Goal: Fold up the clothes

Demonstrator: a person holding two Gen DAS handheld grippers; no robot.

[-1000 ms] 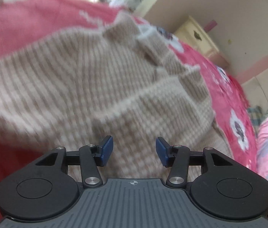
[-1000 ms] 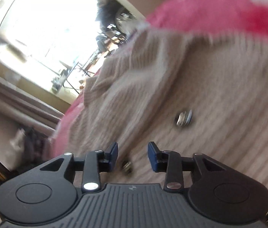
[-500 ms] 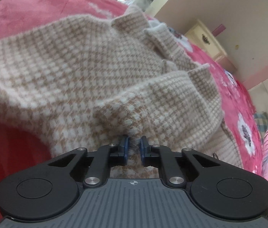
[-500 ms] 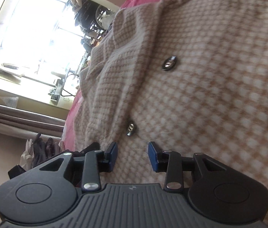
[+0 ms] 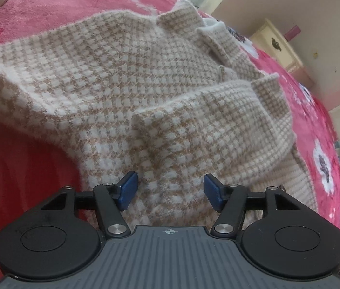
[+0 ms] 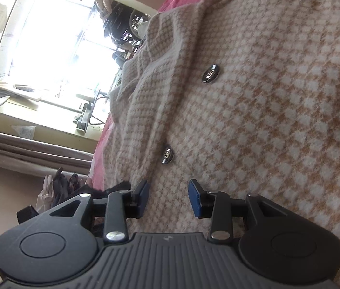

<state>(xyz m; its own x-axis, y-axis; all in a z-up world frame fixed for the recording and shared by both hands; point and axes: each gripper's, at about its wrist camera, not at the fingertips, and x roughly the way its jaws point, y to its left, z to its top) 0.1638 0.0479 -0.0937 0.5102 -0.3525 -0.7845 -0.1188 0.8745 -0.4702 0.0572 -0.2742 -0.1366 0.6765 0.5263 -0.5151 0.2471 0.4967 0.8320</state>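
Here, left gripper (image 5: 168,190) spread over houndstooth cardigan (image 5: 126,77), right gripper (image 6: 168,197) spread too.

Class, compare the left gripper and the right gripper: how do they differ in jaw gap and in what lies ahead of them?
The left gripper stands wider open than the right gripper. The left gripper faces a folded ridge of the cardigan; the right gripper faces flat knit with two metal buttons. Both are open, with blue pads, and grip nothing.
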